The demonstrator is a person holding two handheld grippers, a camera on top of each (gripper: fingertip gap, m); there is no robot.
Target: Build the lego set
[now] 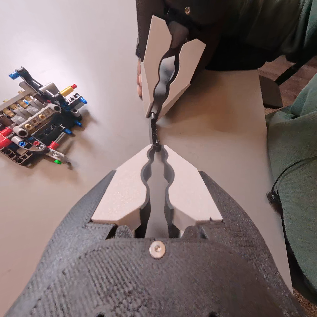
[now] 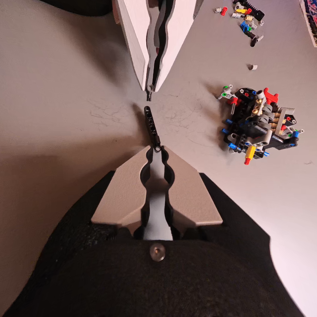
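My left gripper [image 1: 157, 147] is shut on a small dark pin [image 1: 157, 147]. My right gripper [image 2: 157, 147] is shut on one end of a thin black beam with holes [image 2: 151, 125]. The two grippers face each other tip to tip above the table. In the right wrist view the left gripper [image 2: 150, 88] holds the pin [image 2: 148, 97] just short of the beam's free end, with a small gap. In the left wrist view the right gripper [image 1: 152, 115] holds the beam [image 1: 154, 132], which reaches down to the pin. The partly built lego model [image 1: 34, 120] [image 2: 257, 125] lies on the table, apart from both grippers.
A pile of loose lego parts [image 2: 245, 17] lies far across the table, with a single grey piece [image 2: 252, 66] nearer. A printed booklet's edge [image 2: 310, 22] shows at the corner. The table edge [image 1: 264, 137] runs on the right, with a person in dark and green clothing [image 1: 291, 154] beyond it. Across from one pair of fingers to the other is roughly 6 centimetres. The single grey piece [image 2: 252, 66] is about equally far from each gripper, around 20 centimetres.
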